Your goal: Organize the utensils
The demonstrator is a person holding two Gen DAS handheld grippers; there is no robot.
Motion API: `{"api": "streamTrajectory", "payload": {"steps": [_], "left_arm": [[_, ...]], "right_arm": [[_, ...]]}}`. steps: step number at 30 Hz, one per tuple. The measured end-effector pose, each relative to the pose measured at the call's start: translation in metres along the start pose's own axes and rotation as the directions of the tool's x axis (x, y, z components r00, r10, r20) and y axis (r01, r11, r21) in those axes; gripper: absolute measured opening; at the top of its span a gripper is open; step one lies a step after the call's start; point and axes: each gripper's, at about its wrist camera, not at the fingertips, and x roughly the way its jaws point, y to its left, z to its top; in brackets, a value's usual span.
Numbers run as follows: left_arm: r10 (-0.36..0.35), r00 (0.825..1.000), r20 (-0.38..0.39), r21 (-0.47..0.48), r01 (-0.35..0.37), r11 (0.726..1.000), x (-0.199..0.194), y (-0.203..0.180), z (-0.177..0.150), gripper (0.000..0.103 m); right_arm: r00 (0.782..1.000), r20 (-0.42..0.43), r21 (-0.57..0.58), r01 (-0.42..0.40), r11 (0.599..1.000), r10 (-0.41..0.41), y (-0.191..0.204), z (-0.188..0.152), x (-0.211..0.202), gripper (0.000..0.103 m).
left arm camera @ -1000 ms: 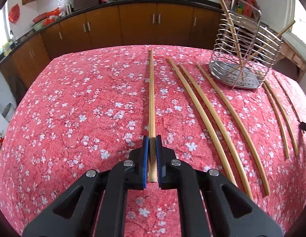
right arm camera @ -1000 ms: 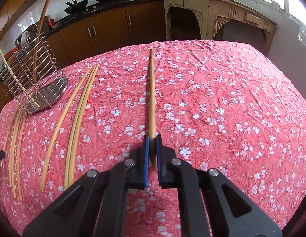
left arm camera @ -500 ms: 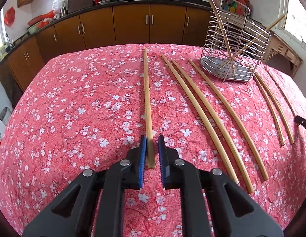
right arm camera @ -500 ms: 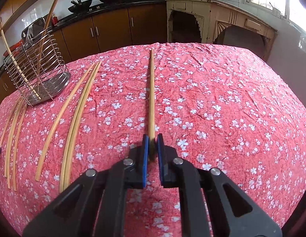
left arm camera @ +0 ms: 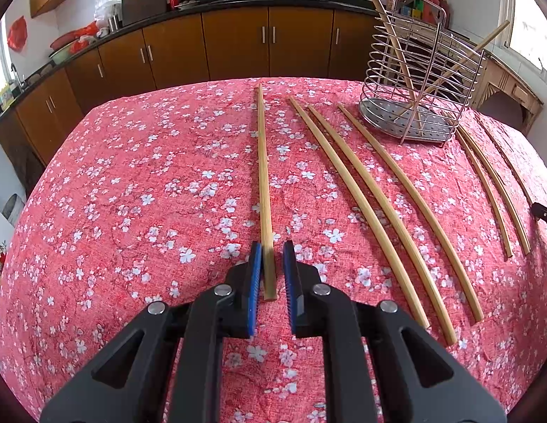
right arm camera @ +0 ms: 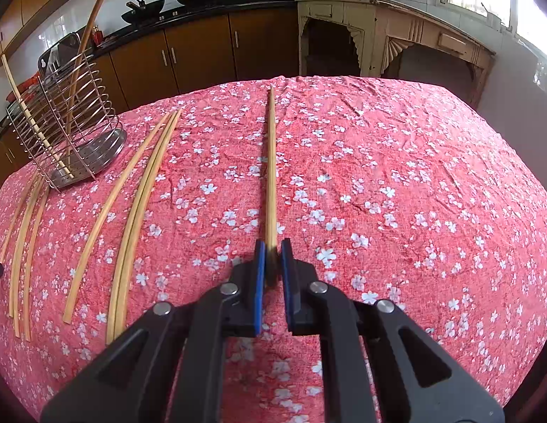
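A long bamboo chopstick (left arm camera: 263, 183) lies on the red floral cloth, its near end between the blue pads of my left gripper (left arm camera: 272, 246), whose jaws stand slightly apart around it. My right gripper (right arm camera: 272, 245) is shut on another chopstick (right arm camera: 271, 162) that points straight ahead. A wire utensil holder (left arm camera: 419, 81) stands at the right rear with two sticks in it; it also shows in the right wrist view (right arm camera: 67, 120) at the left.
Several loose chopsticks (left arm camera: 372, 204) lie on the cloth right of my left gripper, more (left arm camera: 492, 190) past the holder. In the right view, chopsticks (right arm camera: 132, 211) lie to the left. Brown cabinets (left arm camera: 238, 46) line the back.
My left gripper's jaws have opened off the chopstick, which now rests on the cloth. My right gripper stays shut on its chopstick, and its view has shifted slightly.
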Motion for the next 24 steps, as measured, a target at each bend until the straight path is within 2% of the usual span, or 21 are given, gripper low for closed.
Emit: {"api": "streamTrajectory", "payload": {"steps": [6,11,18,22,24], "left_arm": [[0.021,1.000,-0.001,0.017,-0.021,1.000,0.000,-0.003,0.000,0.014],[0.040,0.999,-0.001,0.032,-0.040,0.999,0.001,-0.008,0.000,0.014],[-0.012,1.000,0.001,-0.011,0.012,1.000,0.000,0.000,0.000,0.014],[-0.018,1.000,0.001,-0.017,0.018,1.000,0.000,0.001,0.000,0.015],[-0.048,0.999,0.003,-0.041,0.048,0.998,0.000,0.006,0.000,0.014]], "right_arm": [[1.000,0.000,-0.018,0.026,1.000,-0.026,0.004,-0.002,-0.001,0.014],[1.000,0.000,-0.007,0.013,1.000,-0.013,0.001,-0.003,-0.002,0.014],[1.000,-0.001,-0.009,0.014,1.000,-0.014,0.000,-0.004,-0.004,0.014],[0.999,0.000,-0.028,0.037,0.999,-0.037,0.004,-0.004,-0.004,0.014],[0.999,0.001,-0.038,0.050,0.998,-0.050,0.006,-0.004,-0.004,0.015]]}}
